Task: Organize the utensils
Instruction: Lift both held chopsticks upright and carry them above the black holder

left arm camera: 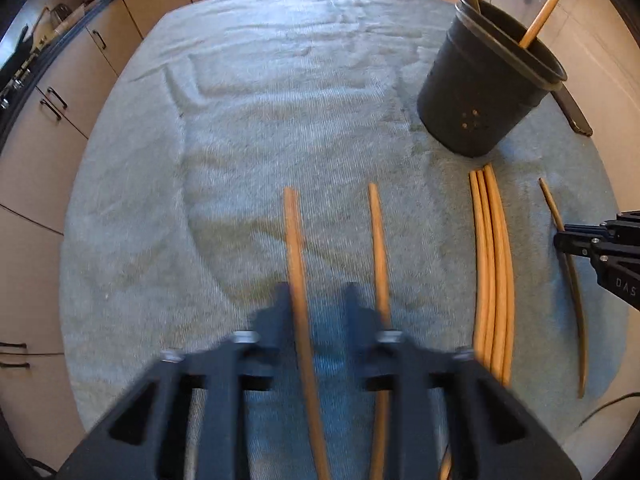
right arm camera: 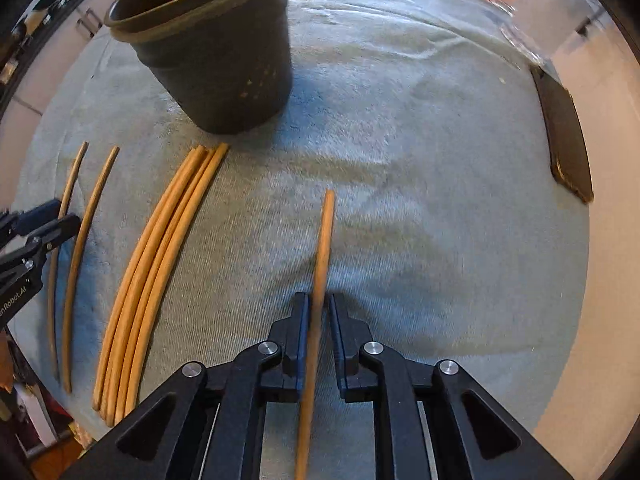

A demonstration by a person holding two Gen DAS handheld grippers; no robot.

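A dark utensil pot stands on the pale blue towel with a chopstick leaning inside. In the left wrist view my left gripper points down with its jaws apart. One wooden chopstick lies between them close to the left finger, and a second chopstick runs under the right finger. My right gripper is shut on a single chopstick. A bundle of several chopsticks lies between the two grippers.
A dark flat object lies at the towel's right edge, with a clear glass jug behind it. Cabinets with black handles line the left side. The towel's far half is bare cloth.
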